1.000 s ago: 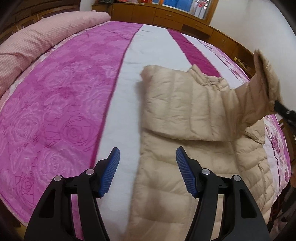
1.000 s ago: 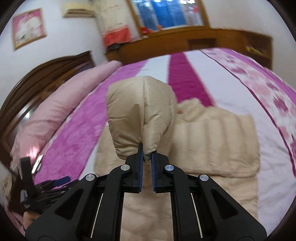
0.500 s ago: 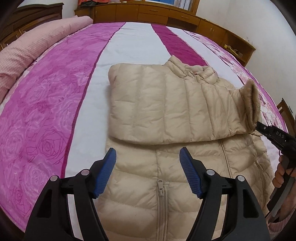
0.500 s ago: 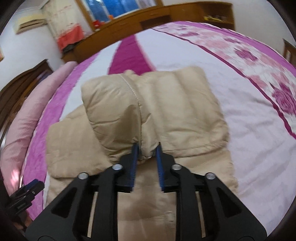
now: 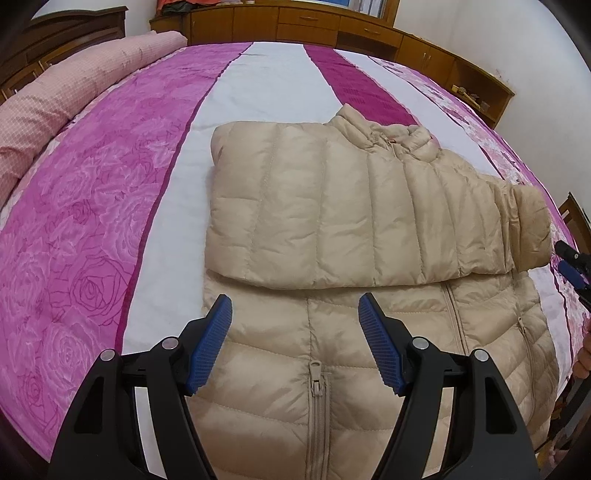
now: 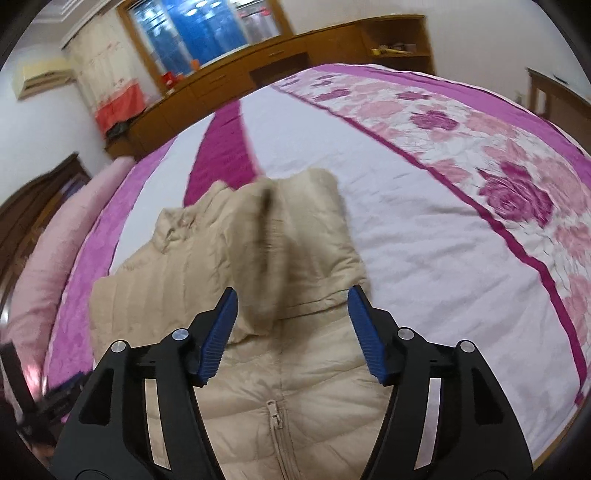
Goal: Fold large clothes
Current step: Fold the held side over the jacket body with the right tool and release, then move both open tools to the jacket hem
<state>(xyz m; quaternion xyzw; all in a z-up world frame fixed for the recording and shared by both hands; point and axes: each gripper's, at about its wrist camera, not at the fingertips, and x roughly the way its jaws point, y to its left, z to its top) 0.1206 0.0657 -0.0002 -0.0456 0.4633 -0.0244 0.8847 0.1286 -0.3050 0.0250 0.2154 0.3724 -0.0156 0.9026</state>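
Left wrist view: beige puffer jacket (image 5: 332, 229), sleeve folded across; both tongs gaping.

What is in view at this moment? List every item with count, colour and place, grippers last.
down jacket: one, beige, lying front up on the white stripe of the bed, zipper closed.
sleeve: one, beige, folded across the jacket's chest; its cuff lies at the jacket's right edge.
bedspread: one, magenta rose pattern with white and dark pink stripes, covering the bed.
rolled quilt: one, pale pink check, along the far left side of the bed.
cabinets: one run, brown wood, against the wall beyond the bed.
window: one, blue glass, above the cabinets.
air conditioner: one, cream, high on the left wall.
left gripper: black with blue pads, open, above the jacket's lower front.
right gripper: black with blue pads, open, just before the cuff.
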